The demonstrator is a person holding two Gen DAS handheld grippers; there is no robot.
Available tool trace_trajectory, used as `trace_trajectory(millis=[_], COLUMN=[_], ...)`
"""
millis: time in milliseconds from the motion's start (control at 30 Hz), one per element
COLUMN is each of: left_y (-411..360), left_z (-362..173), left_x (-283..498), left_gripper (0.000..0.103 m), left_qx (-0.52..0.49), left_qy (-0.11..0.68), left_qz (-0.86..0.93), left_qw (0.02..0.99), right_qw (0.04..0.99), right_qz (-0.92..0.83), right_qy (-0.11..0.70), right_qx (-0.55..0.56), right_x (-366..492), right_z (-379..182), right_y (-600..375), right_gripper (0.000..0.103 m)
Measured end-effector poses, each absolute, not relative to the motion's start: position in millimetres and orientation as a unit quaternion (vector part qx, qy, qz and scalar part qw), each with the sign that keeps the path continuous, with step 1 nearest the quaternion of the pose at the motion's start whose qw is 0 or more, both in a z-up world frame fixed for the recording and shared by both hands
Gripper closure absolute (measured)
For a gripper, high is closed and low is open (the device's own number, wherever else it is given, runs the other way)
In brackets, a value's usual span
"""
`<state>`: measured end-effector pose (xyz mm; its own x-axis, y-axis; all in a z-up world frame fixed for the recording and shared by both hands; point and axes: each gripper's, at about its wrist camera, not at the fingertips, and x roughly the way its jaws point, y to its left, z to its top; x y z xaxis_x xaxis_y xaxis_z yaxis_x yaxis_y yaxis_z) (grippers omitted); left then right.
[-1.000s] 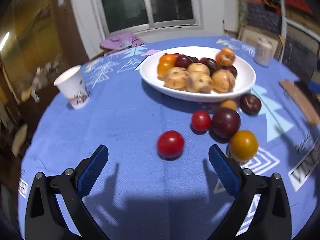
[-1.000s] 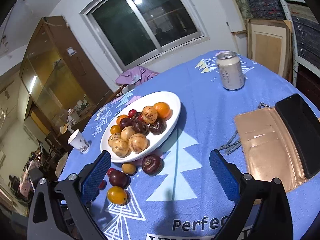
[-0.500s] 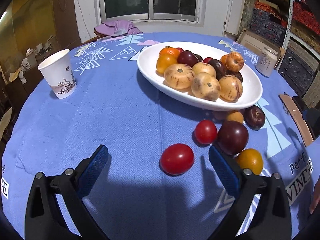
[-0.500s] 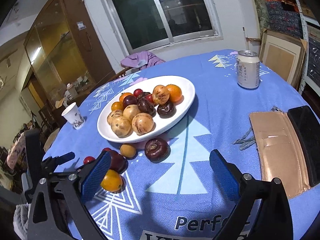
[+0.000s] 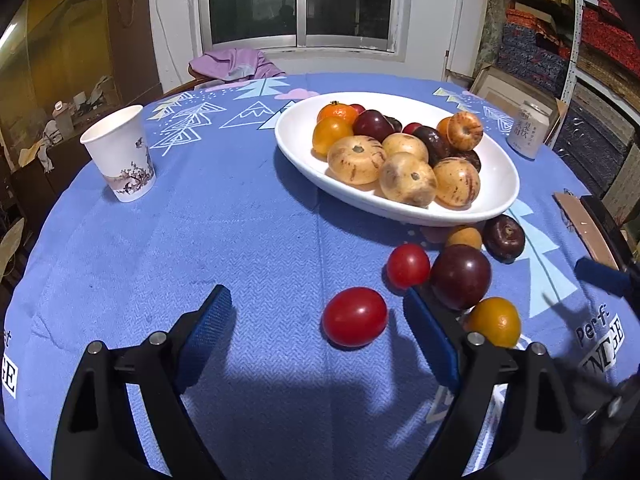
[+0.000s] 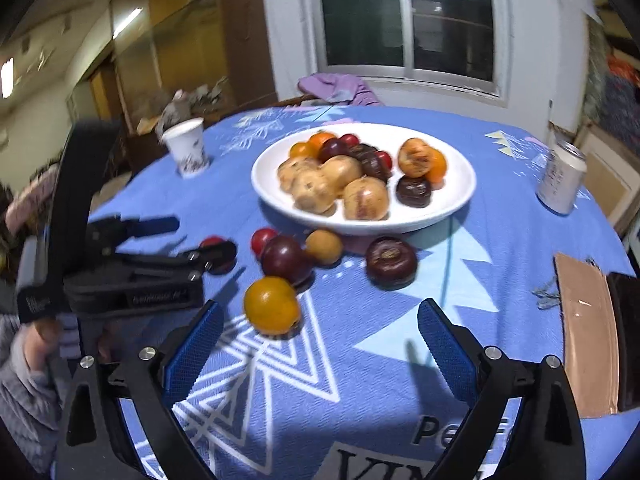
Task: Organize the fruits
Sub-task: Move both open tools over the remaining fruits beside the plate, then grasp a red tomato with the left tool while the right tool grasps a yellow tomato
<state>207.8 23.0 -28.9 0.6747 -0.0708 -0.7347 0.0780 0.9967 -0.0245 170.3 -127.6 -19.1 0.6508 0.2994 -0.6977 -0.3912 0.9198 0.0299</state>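
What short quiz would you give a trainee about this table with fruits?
1. True or false: the paper cup stands upright.
2. Which fruit lies between the fingers of the left hand-held gripper: A) red tomato, B) dark plum, C) none?
3. How many fruits lie loose on the blue cloth, outside the white bowl?

Key: 1 true. 2 A; the jaws have just been closing and do not touch it yet. 3 six.

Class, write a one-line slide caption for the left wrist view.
Open left gripper, jaws just closing, frames a red tomato on the blue tablecloth before a white bowl of fruit.
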Motion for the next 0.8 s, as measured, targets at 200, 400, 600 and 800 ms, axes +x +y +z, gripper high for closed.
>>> trace_trajectory(millis=[200, 400, 600, 800], left_y=[22.1, 12.9, 5.4, 2.0], left_z=[-33.6, -38.7, -40.0, -40.2], left_x=[210.0, 212.5, 211.2, 213.0], left_gripper=[0.021, 0.038, 0.069, 0.07], left_qx=[0.005, 0.021, 0.024, 0.02], left_qy=[0.417, 0.432, 0.433, 0.433], left_qz=[-0.036, -0.047, -0.073, -0.08], left_qw=[0.908, 0.901, 0.898, 0.898], right_qw=[0.898, 0.894, 0.886, 0.885], right_qz=[0.191, 0.195, 0.205, 0.209], right_qy=[0.381, 0.393, 0.405, 0.406], right_qx=[-0.11, -0.095, -0.092, -0.092], right_x=[169.5, 175.9, 180.1, 180.7], right_z=[-27.2, -30.3, -34.2, -34.6], right_y=[-105.2, -100.4, -92.3, -88.4], right_gripper=[0.032, 0.048, 0.063, 0.064])
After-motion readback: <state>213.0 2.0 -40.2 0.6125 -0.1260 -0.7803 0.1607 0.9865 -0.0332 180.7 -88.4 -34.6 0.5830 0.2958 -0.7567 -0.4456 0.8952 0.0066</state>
